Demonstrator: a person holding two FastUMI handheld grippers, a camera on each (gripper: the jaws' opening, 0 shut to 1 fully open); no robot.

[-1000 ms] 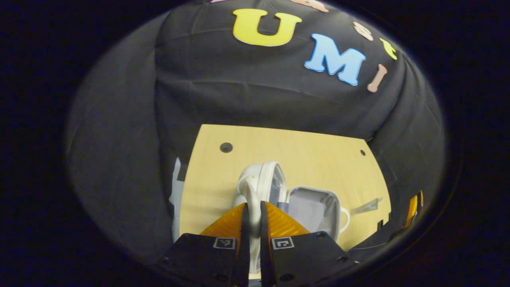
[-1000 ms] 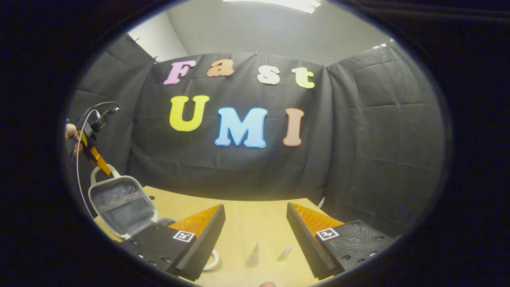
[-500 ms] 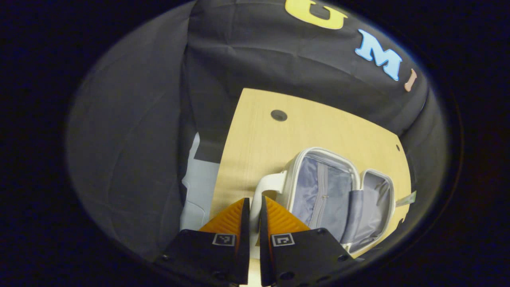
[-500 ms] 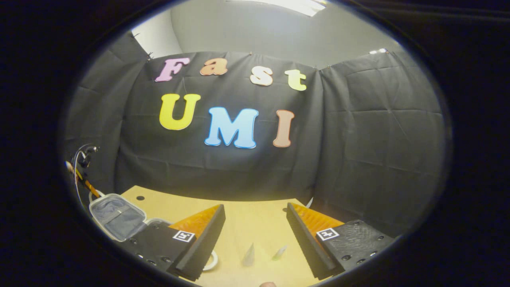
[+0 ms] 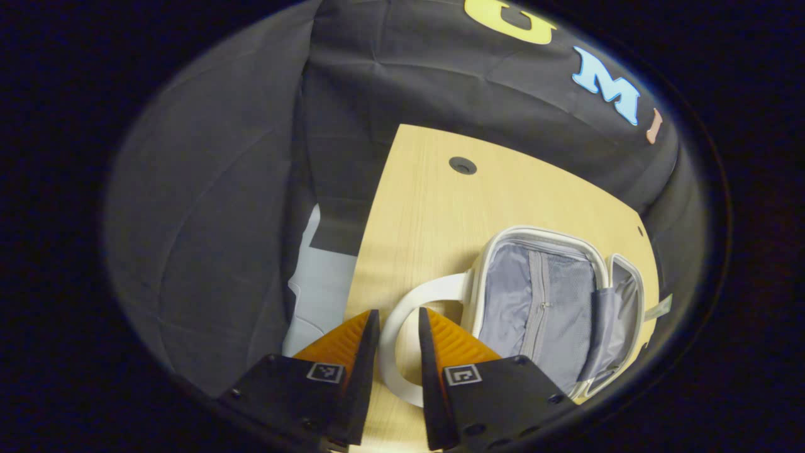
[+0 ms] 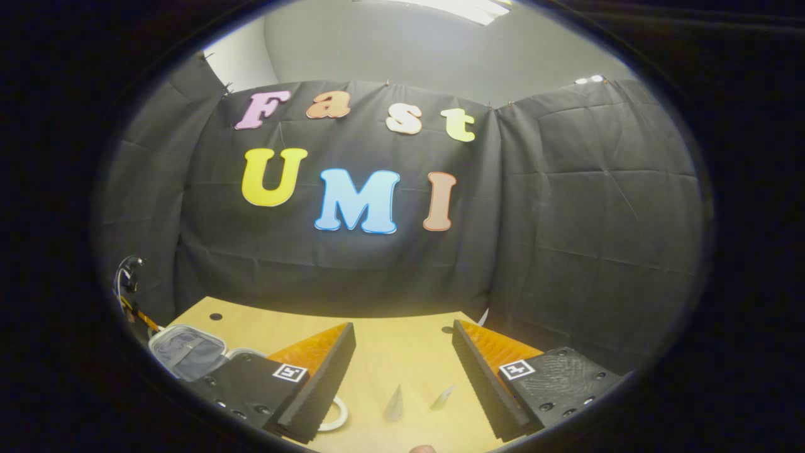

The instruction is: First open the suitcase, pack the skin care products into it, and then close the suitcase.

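The wooden table [image 5: 434, 207] stretches ahead of my left gripper [image 5: 397, 371], and the white suitcase [image 5: 553, 308] lies open on it just ahead and to the right of my fingers. Its lid is laid flat, showing a grey lining with a zip running down the middle; the second half sits beyond it, farther right. The white loop handle [image 5: 402, 327] curves from the suitcase's near edge in between my left fingers. They stand a narrow way apart, with a gap on each side of the handle, so I am not pressing on it. I am tilted down over the table's left edge.

My right gripper [image 6: 402, 371] is held low and level over the table, pointing at the back wall, its fingers spread wide with nothing between them. Two small clear skin care sachets [image 6: 395, 402] lie on the wood in the gap between those fingers. The open suitcase sits off to the left of this gripper.
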